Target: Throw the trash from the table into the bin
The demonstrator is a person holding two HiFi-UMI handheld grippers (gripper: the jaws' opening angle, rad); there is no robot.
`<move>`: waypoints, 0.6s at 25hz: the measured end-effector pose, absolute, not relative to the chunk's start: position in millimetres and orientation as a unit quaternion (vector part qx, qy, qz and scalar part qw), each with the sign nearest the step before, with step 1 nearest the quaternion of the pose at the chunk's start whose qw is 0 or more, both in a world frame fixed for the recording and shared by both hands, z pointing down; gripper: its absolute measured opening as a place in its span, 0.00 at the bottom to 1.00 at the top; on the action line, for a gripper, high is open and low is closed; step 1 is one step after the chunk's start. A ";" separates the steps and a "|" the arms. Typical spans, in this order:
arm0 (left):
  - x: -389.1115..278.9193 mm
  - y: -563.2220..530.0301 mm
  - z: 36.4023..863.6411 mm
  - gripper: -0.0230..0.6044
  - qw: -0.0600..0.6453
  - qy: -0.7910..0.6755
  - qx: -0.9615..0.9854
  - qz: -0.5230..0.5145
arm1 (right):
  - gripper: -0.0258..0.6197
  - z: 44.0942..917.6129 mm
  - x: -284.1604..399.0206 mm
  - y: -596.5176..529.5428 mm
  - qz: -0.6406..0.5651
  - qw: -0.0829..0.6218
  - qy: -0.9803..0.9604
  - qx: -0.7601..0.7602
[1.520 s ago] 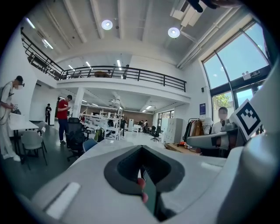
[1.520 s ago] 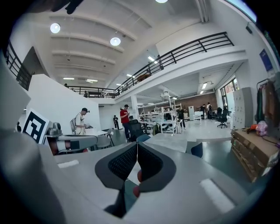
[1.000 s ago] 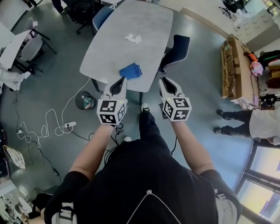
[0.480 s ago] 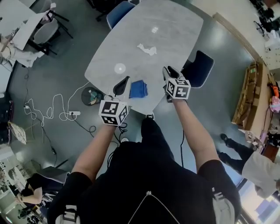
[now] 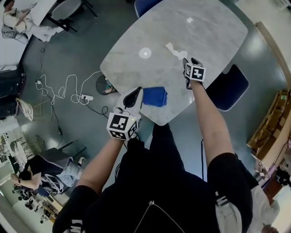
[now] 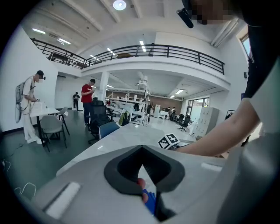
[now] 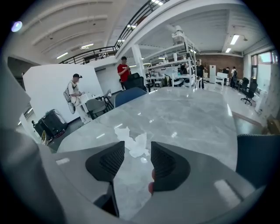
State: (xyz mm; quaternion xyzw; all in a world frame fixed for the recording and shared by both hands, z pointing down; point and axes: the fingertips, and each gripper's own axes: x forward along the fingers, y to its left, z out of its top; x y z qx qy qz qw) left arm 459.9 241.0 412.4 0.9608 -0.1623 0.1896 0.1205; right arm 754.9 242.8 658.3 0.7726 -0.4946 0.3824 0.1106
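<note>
A torn white paper scrap (image 5: 174, 50) lies on the grey marble table (image 5: 204, 27). My right gripper (image 5: 188, 62) stands open just short of the scrap. In the right gripper view the paper scrap (image 7: 133, 141) lies just ahead of the gap in the right gripper (image 7: 138, 149). A folded blue cloth (image 5: 155, 96) rests near the table's front edge. My left gripper (image 5: 133, 94) is shut beside it on the left, holding nothing. In the left gripper view, part of the blue cloth (image 6: 150, 201) shows under the left gripper (image 6: 142, 151). A dark round bin (image 5: 104, 84) stands on the floor, half hidden by the table's left edge.
A white cable and power strip (image 5: 86, 97) lie on the floor left of the bin. A dark blue chair (image 5: 230, 88) stands at the table's right side, another chair (image 5: 145, 5) at the far end. People (image 6: 89, 98) stand at desks farther off.
My right gripper has reached forward over the table to the paper scrap. The left gripper has stayed by the blue cloth at the front edge. The table now sits closer.
</note>
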 end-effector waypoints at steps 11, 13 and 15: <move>389.0 218.1 430.7 0.04 0.141 -0.228 0.940 0.213 | 0.09 701.3 779.0 200.6 0.406 0.106 -0.474 0.774; 380.5 215.0 430.6 0.04 0.140 -0.232 0.939 0.210 | 0.08 696.4 771.9 201.6 0.404 0.098 -0.471 0.778; 369.6 210.7 435.2 0.04 0.142 -0.235 0.939 0.208 | 0.08 689.9 756.1 203.2 0.398 0.080 -0.469 0.784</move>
